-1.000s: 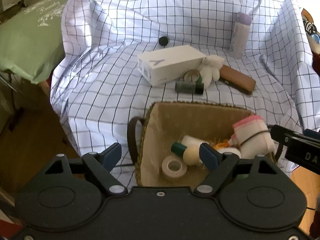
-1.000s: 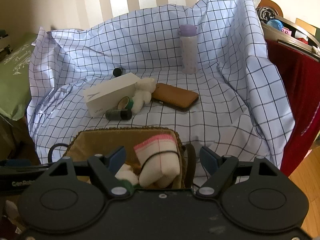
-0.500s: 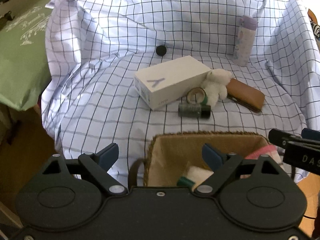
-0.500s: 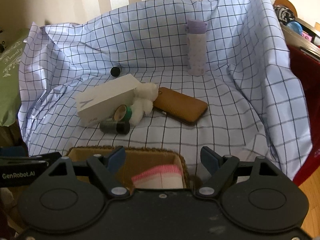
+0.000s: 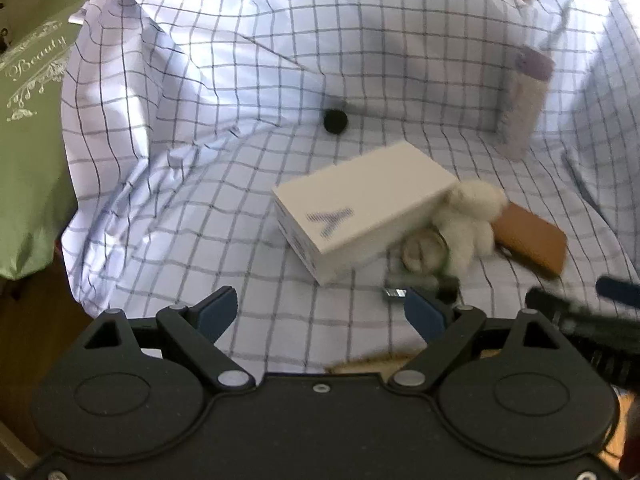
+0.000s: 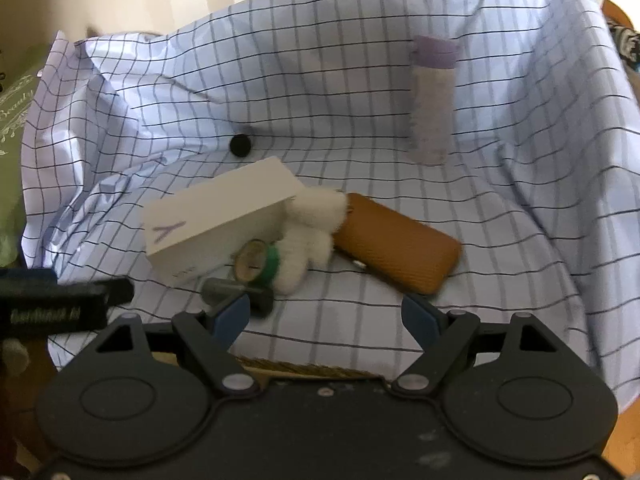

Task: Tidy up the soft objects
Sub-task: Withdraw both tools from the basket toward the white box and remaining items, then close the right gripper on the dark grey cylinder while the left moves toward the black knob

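A white plush toy (image 5: 474, 220) (image 6: 310, 232) lies on the checked cloth (image 5: 200, 184) (image 6: 500, 248) between a white box (image 5: 360, 208) (image 6: 216, 220) and a brown case (image 5: 530, 240) (image 6: 396, 254). My left gripper (image 5: 320, 308) is open and empty, short of the box. My right gripper (image 6: 326, 312) is open and empty, short of the plush. Only the woven basket's rim (image 5: 376, 362) (image 6: 300, 368) shows just under each gripper.
A tape roll (image 6: 256, 266) and a dark cylinder (image 6: 236, 294) lie in front of the plush. A purple-capped bottle (image 5: 524, 104) (image 6: 432, 100) stands at the back. A small black knob (image 5: 335, 121) (image 6: 240, 145) sits behind the box. A green cushion (image 5: 28, 128) is at left.
Both grippers have moved forward over the basket toward the objects on the cloth. The basket and its contents have dropped out of view, leaving only the rim. Both stayed open.
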`<state>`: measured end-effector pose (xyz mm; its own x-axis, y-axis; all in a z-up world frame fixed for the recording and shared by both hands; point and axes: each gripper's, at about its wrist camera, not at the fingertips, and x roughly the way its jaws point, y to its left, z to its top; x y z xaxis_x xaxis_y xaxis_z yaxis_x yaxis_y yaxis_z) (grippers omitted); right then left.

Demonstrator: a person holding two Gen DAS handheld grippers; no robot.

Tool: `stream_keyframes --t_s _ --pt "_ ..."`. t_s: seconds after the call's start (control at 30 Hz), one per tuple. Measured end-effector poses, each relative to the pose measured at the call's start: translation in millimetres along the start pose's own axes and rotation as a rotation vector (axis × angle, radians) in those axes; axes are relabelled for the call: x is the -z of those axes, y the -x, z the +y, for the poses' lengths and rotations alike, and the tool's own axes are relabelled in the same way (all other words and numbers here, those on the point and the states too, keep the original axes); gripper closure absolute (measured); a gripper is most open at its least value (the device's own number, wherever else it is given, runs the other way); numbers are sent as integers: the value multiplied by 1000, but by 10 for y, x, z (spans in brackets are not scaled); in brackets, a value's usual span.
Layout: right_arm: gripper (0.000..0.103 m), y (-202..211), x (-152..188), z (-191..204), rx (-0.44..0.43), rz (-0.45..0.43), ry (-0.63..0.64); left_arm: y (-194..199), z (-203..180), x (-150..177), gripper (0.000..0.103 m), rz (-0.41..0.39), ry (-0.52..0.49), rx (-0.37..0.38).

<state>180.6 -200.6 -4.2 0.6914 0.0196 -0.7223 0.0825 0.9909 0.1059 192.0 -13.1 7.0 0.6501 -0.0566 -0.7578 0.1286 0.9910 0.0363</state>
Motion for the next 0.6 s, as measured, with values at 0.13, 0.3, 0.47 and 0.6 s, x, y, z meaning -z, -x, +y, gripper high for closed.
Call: stream_keyframes --t_s 0.13,0.3,0.47,0.6 --pt "20 -145 -6 198 -30 24 -10 -86 91 -155 16 -20 7 -20" --pt "17 -292 52 411 -7 26 -38 -201 212 -291 15 -40 8 -18" --pt "5 -369 121 560 94 -23 -76 -233 277 -322 13 -111 -9 -27" --pt "3 -483 108 629 121 -27 -66 -224 324 -321 3 -167 -6 -30"
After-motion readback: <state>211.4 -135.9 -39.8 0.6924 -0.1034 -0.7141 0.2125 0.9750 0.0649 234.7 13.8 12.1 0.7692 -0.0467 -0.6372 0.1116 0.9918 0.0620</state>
